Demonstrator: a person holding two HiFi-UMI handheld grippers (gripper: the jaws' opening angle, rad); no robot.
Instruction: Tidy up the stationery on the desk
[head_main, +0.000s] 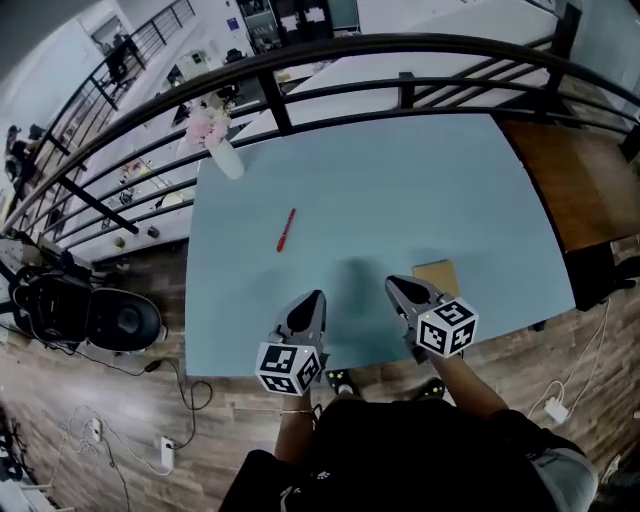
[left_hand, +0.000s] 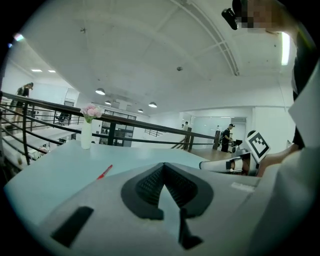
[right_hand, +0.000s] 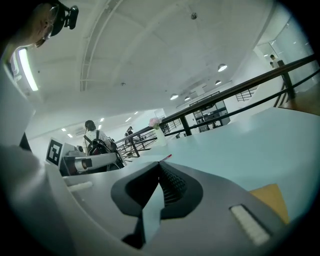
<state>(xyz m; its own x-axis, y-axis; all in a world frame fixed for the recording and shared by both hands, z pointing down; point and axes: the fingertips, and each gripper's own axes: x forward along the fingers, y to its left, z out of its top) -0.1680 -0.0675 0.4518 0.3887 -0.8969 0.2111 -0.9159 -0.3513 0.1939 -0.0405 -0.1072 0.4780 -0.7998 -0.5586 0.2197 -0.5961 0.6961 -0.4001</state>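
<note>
1. Tools. Both tools sit over the near edge of the light blue table (head_main: 400, 190). The left tool (head_main: 314, 300) has its jaws fully together with nothing between them. The right tool (head_main: 395, 287) is likewise closed and empty. Both point away from the person, toward the far side.

2. Tan pad (head_main: 438, 273). It lies flat on the table just right of the right tool, close to the near edge. The tool's body overlaps its left part in the head view, so contact cannot be confirmed.

3. Red pen (head_main: 286, 230). It lies alone on the table, beyond the left tool and slightly to its left, apart from the pad. Its long axis runs roughly near to far, with the near end tilted a little to the left. The left tool is the nearer of the two. A pickup by that hand would probably require the jaws to be opened first, then closed across the barrel from its sides.

4. White vase of pink flowers (head_main: 222, 150). It stands at the far left corner of the table, clear of the pen.
</note>
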